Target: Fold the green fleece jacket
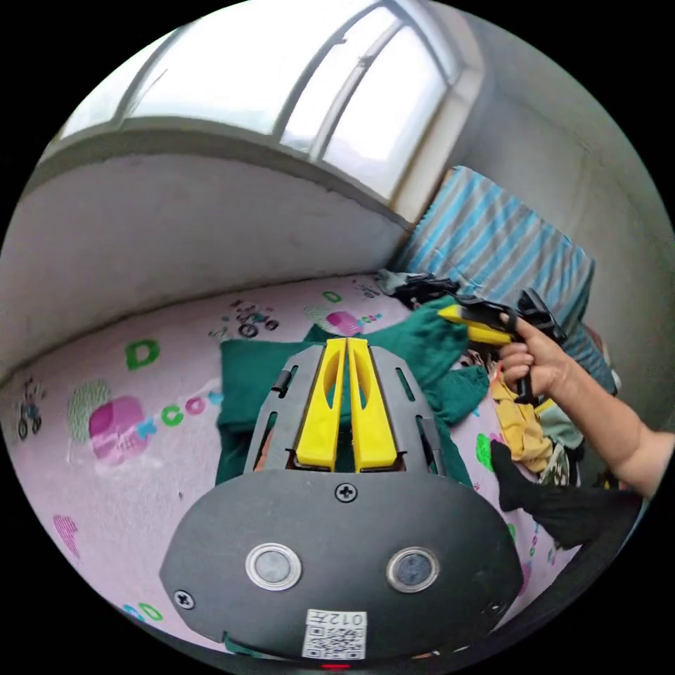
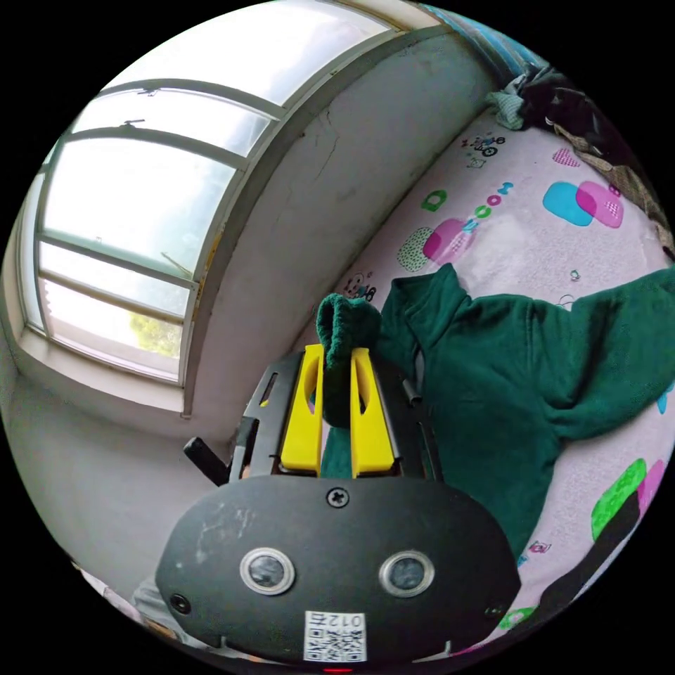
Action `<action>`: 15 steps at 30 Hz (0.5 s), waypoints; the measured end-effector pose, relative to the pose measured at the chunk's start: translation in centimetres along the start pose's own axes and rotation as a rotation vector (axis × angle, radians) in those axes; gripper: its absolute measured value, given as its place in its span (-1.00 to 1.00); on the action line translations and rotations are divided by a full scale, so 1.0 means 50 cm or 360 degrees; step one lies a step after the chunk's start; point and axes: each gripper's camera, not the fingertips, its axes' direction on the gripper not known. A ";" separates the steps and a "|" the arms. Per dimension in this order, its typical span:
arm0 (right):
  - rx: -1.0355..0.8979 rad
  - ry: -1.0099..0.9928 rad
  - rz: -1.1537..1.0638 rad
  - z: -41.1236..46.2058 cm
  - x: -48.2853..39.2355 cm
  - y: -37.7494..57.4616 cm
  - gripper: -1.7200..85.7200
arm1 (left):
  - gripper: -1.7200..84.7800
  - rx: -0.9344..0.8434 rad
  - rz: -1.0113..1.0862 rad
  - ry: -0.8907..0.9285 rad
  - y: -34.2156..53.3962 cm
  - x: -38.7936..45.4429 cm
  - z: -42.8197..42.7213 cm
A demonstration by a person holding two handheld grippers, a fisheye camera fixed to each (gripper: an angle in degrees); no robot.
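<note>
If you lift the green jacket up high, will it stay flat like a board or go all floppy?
Probably floppy. The green fleece jacket already lies in soft wrinkles on the pink sheet, and the bit pinched by the right gripper bunches and curls over the jaws. It looks thick and fuzzy, so it likely won't slip out easily, though the loose sleeves would dangle.

The fleece jacket (image 2: 506, 380) was deep green and plain. Under it lay a pale pink sheet (image 1: 140, 450) printed with green letters, magenta blobs and small bicycles. Beyond the jacket stood a cushion (image 1: 506, 246) striped blue and grey. Beside the jacket, a clothes heap (image 1: 527, 429) showed mustard yellow and black. Both grippers' jaws were yellow on dark grey bodies.
</note>
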 end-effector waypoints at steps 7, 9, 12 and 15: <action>-0.0084 0.0074 0.0017 -0.042 0.132 -0.060 -0.82 | -0.94 -0.0198 -0.0117 -0.0186 0.022 -0.081 0.122; -0.0083 0.0098 0.0015 -0.048 0.154 -0.068 -0.82 | -0.94 -0.0253 -0.0070 -0.0203 0.017 -0.072 0.167; -0.0121 0.0123 -0.0002 -0.049 0.189 -0.076 -0.82 | -0.94 -0.0356 0.0020 -0.0222 0.005 -0.043 0.251; -0.0185 0.0220 -0.0040 -0.039 0.221 -0.081 -0.82 | -0.94 -0.0476 0.0159 -0.0300 -0.002 -0.006 0.342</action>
